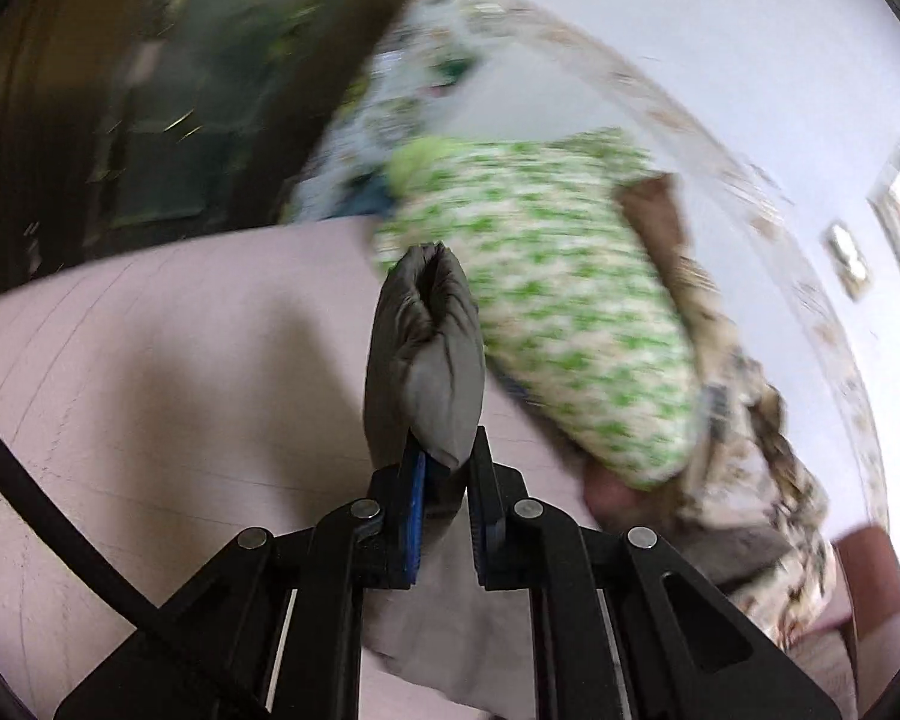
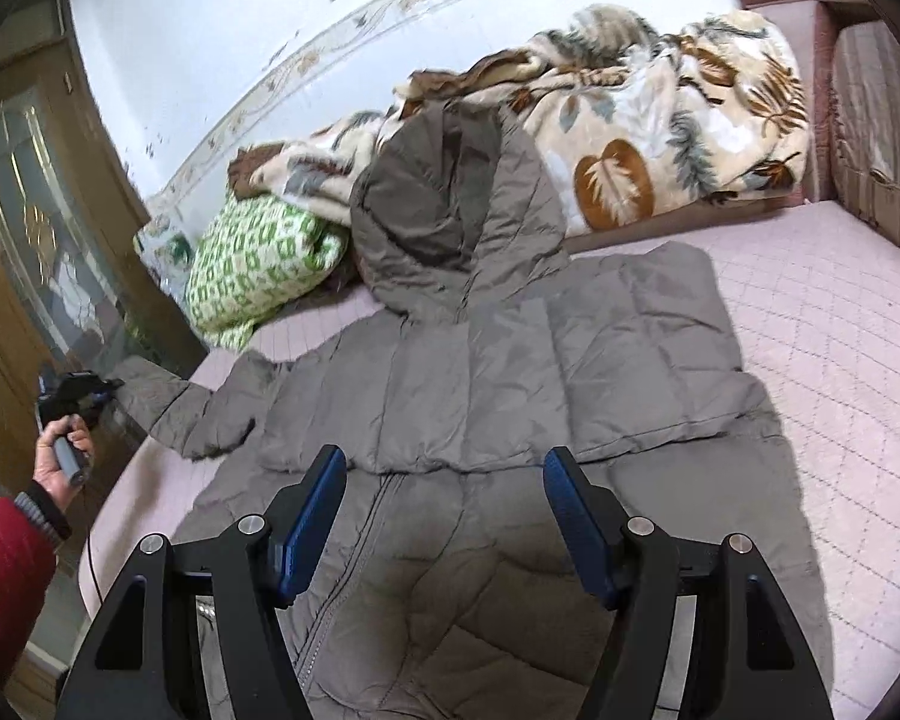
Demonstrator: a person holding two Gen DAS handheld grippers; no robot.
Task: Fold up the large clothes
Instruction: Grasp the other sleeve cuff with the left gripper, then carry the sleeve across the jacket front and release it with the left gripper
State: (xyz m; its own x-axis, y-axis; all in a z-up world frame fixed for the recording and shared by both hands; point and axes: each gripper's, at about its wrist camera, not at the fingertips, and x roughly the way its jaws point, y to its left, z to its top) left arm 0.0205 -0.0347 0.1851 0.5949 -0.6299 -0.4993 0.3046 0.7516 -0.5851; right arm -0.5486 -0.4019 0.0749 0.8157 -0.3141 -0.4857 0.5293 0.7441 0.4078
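Left gripper [image 1: 444, 468], tilted downward at far left, clenches the grey jacket's sleeve [image 1: 426, 354]; right gripper [image 2: 444, 480] hovers released, the jacket [image 2: 480, 408] spread beneath it.

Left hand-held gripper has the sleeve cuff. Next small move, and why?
Probably carry the sleeve across onto the jacket body. The left hand-held gripper is shut on its cuff, that sleeve sticks out sideways, the other already lies folded in, and the right hand-held gripper hovers open.
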